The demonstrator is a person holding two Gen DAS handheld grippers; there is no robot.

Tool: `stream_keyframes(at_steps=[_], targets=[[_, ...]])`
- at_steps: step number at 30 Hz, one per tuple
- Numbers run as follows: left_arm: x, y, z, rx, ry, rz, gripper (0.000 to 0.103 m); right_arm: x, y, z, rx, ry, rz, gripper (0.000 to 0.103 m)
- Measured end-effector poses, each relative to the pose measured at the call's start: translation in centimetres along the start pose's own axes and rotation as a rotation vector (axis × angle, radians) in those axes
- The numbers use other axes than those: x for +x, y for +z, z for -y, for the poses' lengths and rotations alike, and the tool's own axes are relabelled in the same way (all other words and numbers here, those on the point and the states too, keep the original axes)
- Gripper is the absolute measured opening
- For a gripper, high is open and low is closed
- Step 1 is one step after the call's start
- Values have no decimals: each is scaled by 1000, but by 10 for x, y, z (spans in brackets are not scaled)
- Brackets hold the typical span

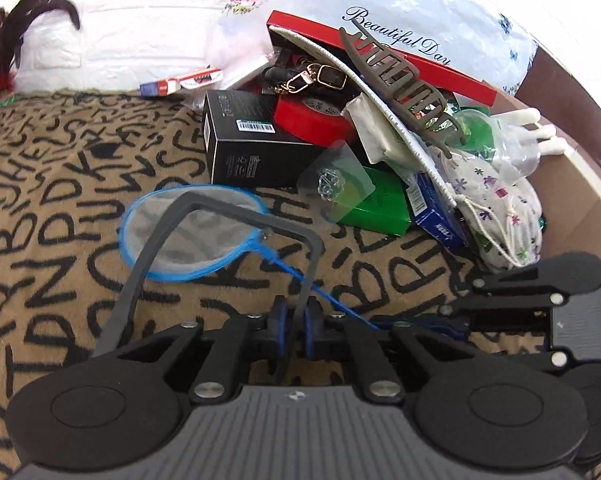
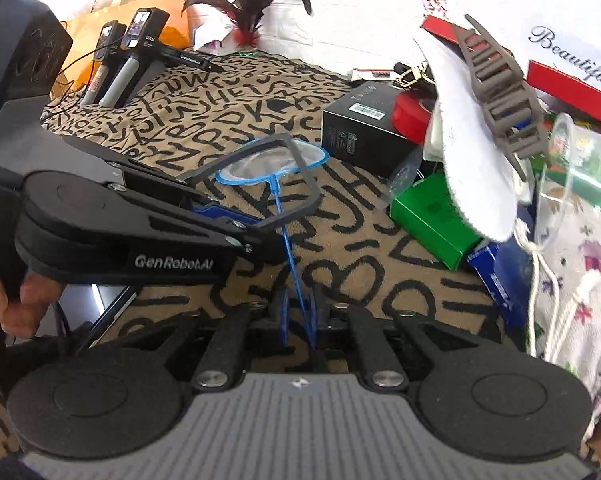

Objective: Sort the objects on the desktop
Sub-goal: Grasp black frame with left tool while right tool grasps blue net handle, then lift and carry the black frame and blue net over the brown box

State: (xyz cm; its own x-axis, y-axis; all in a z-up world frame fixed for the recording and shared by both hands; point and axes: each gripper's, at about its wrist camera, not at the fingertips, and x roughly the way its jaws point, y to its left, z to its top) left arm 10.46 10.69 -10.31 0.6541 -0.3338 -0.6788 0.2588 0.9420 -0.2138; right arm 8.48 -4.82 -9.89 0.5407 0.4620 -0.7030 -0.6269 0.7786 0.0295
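1. Left wrist view showed a small blue net (image 1: 192, 232) lying on the lettered blanket (image 1: 60, 184) beside the clutter.
2. Left gripper (image 1: 294, 320) clamped a grey frame (image 1: 236, 216).
3. Right gripper (image 2: 300, 316) pinched the net's handle.

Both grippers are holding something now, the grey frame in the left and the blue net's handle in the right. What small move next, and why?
Probably lift the left gripper slightly, raising the grey frame off the blue net. The frame overlaps the net's hoop in both views, and the right gripper is shut on the net's handle, so separating them first avoids snagging.
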Motion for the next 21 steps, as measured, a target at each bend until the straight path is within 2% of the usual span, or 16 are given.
stream_keyframes(at_steps=[6, 14, 21], targets=[[-20, -4, 14, -3, -25, 31, 1, -27, -11, 1, 40, 12, 26, 0], [-51, 8, 40, -9, -87, 102, 1, -74, -9, 12, 79, 4, 132, 0], [-74, 28, 79, 53, -125, 177, 1, -113, -4, 26, 105, -14, 236, 0]])
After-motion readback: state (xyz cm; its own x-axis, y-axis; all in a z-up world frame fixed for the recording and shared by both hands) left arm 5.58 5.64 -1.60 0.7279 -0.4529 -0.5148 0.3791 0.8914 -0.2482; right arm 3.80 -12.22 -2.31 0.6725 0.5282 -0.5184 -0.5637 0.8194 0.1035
